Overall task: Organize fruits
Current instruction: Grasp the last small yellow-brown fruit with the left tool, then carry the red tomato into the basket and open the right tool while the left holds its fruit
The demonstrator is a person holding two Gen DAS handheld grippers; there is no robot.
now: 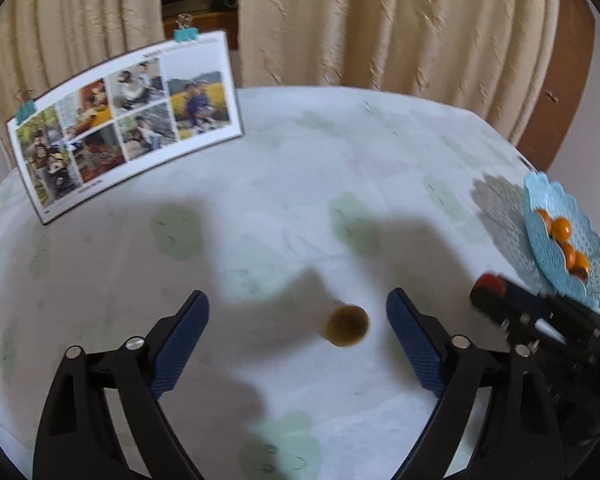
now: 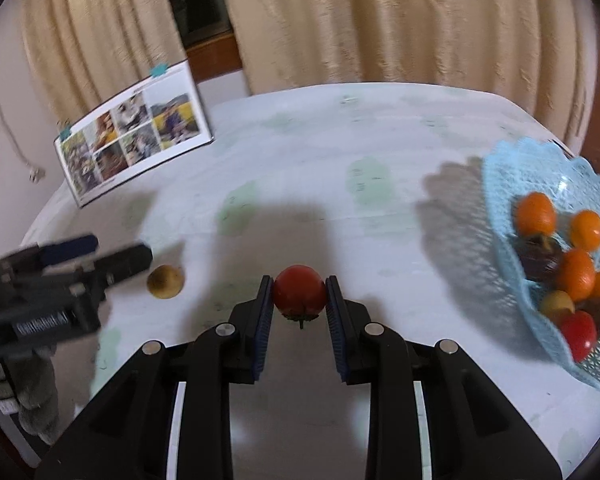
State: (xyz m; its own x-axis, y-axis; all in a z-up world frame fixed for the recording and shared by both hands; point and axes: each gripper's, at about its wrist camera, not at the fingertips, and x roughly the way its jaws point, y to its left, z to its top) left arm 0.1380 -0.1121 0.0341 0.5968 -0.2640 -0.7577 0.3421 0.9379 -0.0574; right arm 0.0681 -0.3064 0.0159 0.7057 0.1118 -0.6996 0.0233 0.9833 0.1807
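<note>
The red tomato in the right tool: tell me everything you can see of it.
The red tomato is small, round, smooth and glossy, with a dark green calyx and short stem pointing down toward the camera. The right tool is shut on it, one blue pad pressing each side, holding it above the pale tablecloth. Nothing else touches it. The blue basket of fruit stands apart, off to its right.

The left gripper (image 1: 298, 312) points down at a slant with its two blue fingers (image 1: 182, 344) far apart, nothing touching them. In its own view, the right gripper (image 2: 300, 296) shows at 3 o'clock. The right gripper is squeezed shut, and its pads (image 2: 265, 312) press on both sides of a small red fruit (image 2: 300, 294). From there, the left gripper is at 9 o'clock.
</note>
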